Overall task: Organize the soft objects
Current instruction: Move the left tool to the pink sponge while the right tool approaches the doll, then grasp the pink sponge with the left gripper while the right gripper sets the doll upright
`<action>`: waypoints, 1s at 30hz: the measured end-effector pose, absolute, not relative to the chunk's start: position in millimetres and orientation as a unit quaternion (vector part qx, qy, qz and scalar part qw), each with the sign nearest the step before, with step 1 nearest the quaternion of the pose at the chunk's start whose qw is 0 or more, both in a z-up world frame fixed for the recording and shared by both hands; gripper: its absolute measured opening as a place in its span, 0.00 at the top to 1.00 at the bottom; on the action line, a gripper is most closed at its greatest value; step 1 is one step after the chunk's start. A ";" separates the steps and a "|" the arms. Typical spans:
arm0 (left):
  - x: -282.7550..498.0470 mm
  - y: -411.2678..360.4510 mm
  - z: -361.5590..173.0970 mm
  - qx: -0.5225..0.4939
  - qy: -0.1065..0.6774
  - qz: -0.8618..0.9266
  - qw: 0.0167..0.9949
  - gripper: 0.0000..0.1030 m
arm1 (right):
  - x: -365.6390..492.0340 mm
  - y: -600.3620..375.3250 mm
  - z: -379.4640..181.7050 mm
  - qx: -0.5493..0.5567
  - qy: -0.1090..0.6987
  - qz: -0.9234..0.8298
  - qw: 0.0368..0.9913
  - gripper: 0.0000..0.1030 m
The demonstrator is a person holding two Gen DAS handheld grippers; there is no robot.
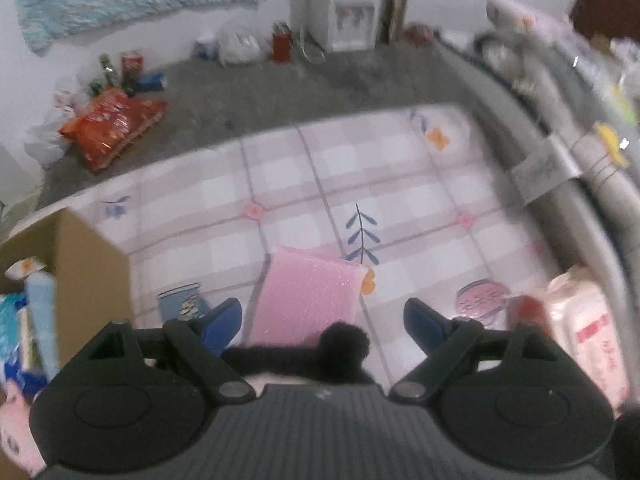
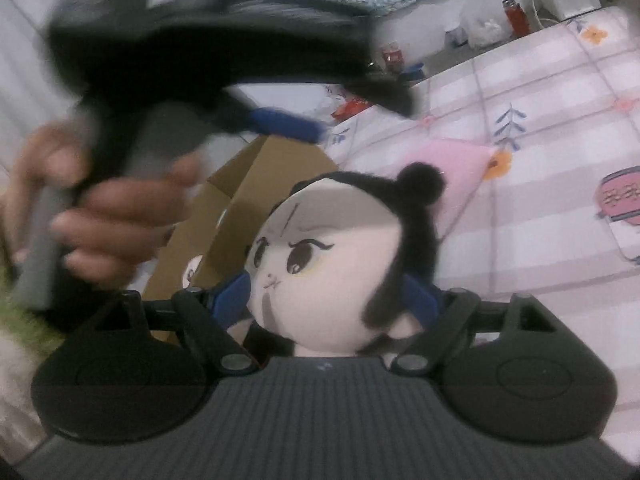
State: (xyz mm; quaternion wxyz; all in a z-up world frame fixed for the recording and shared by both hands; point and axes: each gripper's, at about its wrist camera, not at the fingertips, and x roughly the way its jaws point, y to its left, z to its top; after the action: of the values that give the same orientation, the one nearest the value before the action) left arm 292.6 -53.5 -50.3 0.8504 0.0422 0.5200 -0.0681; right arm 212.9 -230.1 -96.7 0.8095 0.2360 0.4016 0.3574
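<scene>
the plush doll point(image 2: 332, 264) has a pale round face, inked eyes and black hair with a pom-pom bun; its head sits pinched between the right tongs point(image 2: 328, 300). the left tongs point(image 1: 322, 320) are spread with nothing between them, above a pink bubble mailer point(image 1: 308, 300) on the checked bed sheet point(image 1: 400, 168). left of them, a cardboard box point(image 1: 80, 264) holds blue and white packets point(image 1: 24, 316).

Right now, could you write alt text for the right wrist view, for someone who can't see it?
A plush doll with a pale face and black hair sits between the jaws of the right gripper, blue pads at both sides of its head. Behind it are a cardboard box and a pink padded pouch on a checked bedsheet; a blurred hand holds the left gripper above.
</scene>
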 end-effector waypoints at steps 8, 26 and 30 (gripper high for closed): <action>357.9 -65.2 -123.2 0.076 0.612 -0.094 0.781 0.06 | 210.3 -215.0 -104.1 0.222 0.374 0.364 0.824 0.15; 376.0 -71.6 -150.9 0.147 0.667 -0.109 0.723 0.22 | 197.1 -220.7 -96.7 0.213 0.360 0.380 0.825 0.15; 370.5 -68.5 -142.7 0.134 0.644 -0.108 0.745 0.23 | 194.6 -224.0 -95.2 0.212 0.356 0.380 0.827 0.15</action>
State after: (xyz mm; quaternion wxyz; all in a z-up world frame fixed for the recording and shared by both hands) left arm 370.5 -68.5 -142.7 0.7455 0.1344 0.6439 -0.1078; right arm 194.6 -224.0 -95.2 0.8267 0.2122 0.3563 0.3802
